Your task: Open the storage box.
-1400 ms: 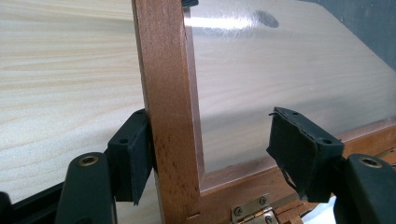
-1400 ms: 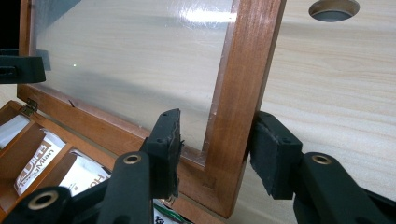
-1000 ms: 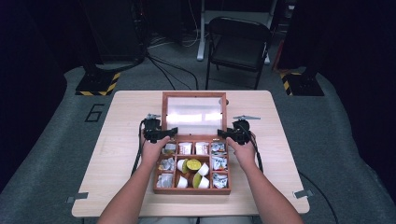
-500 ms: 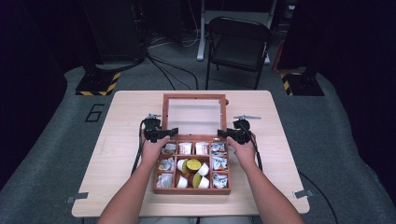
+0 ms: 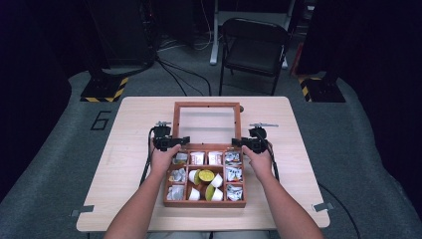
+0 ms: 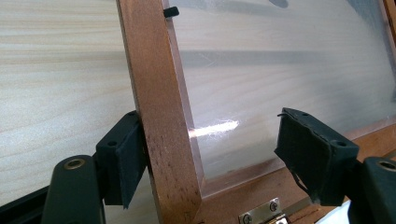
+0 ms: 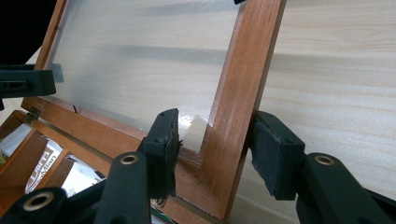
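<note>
A wooden box (image 5: 166, 191) with several compartments sits on the table near me, its glass-paned lid (image 5: 206, 105) swung open and leaning back. Inside are sachets (image 5: 197, 158) and small white cups around a yellow pod (image 5: 206, 175). My left gripper (image 5: 185, 141) (image 6: 212, 140) straddles the lid's left rail (image 6: 159, 116). One pad rests against the rail's outer side and the other stands well off over the glass (image 6: 289, 56). My right gripper (image 5: 235, 143) (image 7: 215, 137) straddles the right rail (image 7: 238, 93), with a gap between its inner pad and the wood.
The light wood table (image 5: 298, 129) has bare surface to both sides of the box and behind the lid. A black folding chair (image 5: 254, 47) stands beyond the far edge. A hazard-striped stand base (image 5: 102, 89) and cables lie on the floor.
The bright glare on the lid's glass has faded and the table now shows through it, so the lid has tilted a little. Both hands have stayed where they were.
</note>
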{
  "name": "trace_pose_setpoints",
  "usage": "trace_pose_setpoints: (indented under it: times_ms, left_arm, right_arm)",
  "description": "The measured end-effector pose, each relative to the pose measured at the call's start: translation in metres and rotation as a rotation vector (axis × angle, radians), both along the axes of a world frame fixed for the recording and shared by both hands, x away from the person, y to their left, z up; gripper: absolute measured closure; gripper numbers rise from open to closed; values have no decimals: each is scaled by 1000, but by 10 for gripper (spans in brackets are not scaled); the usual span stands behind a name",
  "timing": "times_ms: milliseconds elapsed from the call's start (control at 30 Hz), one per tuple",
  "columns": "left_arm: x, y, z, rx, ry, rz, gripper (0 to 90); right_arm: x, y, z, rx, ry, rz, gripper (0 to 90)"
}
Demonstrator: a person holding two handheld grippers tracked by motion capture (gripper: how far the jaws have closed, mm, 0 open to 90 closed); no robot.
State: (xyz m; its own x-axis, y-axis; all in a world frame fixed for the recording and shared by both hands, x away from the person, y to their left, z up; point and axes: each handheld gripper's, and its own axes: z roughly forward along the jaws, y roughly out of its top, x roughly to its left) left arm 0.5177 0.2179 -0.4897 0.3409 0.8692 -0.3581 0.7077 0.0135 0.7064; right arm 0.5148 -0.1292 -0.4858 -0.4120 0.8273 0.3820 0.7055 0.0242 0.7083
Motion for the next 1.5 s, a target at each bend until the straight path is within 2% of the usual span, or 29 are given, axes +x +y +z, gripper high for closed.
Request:
trace_pose_setpoints:
  times_ms: [200, 233, 533, 767, 900, 1500]
  left_arm:
    - [1, 1, 0, -5, 18, 1, 264]
    - [1, 1, -1, -8, 18, 3, 264]
    - [3, 2, -3, -22, 30, 10, 262]
    - [4, 4, -5, -33, 49, 4, 260]
    - [5, 4, -5, -43, 60, 10, 260]
    - [8, 6, -7, -59, 88, -2, 261]
  right_arm:
    - [3, 1, 1, -7, 17, 3, 525]
    - [3, 1, 1, 3, 29, 0, 525]
    - [4, 0, -1, 15, 42, -4, 521]
    - [5, 0, -1, 1, 52, -2, 520]
    - [6, 0, -1, 15, 72, -6, 520]
    - [8, -2, -3, 36, 97, -7, 520]
